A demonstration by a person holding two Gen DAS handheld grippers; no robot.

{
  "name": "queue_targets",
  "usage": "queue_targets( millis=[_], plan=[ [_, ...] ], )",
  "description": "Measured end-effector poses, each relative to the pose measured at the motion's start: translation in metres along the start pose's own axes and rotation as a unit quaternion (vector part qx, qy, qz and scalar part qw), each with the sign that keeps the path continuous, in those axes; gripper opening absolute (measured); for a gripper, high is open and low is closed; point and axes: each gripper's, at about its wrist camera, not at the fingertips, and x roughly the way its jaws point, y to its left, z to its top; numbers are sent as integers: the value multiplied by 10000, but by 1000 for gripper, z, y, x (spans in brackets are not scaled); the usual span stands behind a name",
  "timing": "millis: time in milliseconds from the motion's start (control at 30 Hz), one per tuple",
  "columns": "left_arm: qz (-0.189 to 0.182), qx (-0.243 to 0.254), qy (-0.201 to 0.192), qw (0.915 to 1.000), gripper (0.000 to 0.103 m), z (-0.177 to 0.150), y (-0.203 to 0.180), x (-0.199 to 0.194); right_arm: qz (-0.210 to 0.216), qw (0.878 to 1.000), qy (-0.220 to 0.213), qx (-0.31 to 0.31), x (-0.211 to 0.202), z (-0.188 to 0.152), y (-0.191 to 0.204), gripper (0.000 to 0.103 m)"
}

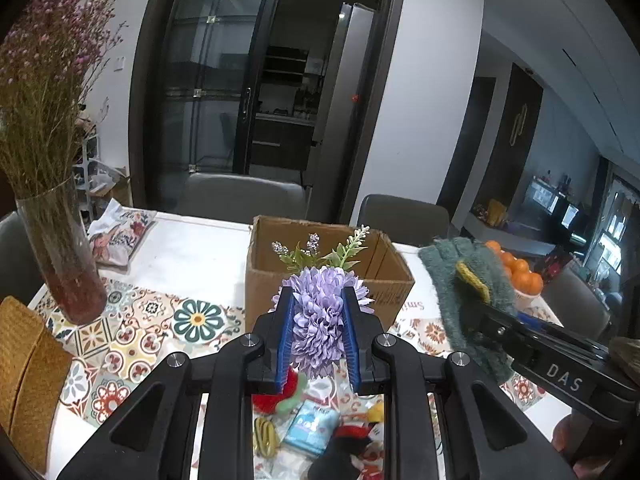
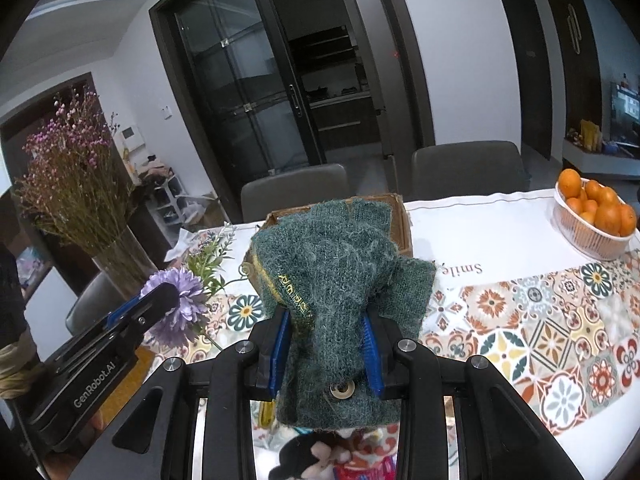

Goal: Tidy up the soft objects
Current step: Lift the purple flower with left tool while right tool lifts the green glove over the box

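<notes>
Two soft things are in my grip above the patterned tablecloth (image 2: pixel 520 320): my left gripper (image 1: pixel 318 332) pinches a frilly lilac fabric flower (image 1: pixel 320 320) with green sprigs, and my right gripper (image 2: pixel 326 344) clamps a fuzzy dark-green knitted glove (image 2: pixel 340 276), both before the open cardboard box (image 1: pixel 264 276).
</notes>
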Motion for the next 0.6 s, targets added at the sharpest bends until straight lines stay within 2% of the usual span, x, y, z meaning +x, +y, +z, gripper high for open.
queue_targets(
  millis=[200,600],
  plan=[
    [-16,1,-110,9999,23,17,-5,9,135,9997,21,-211,13,23,-4,33],
    [244,-17,-323,9992,23,54,-11,43,466,9964,146,-699,45,74,-9,33]
  ],
)
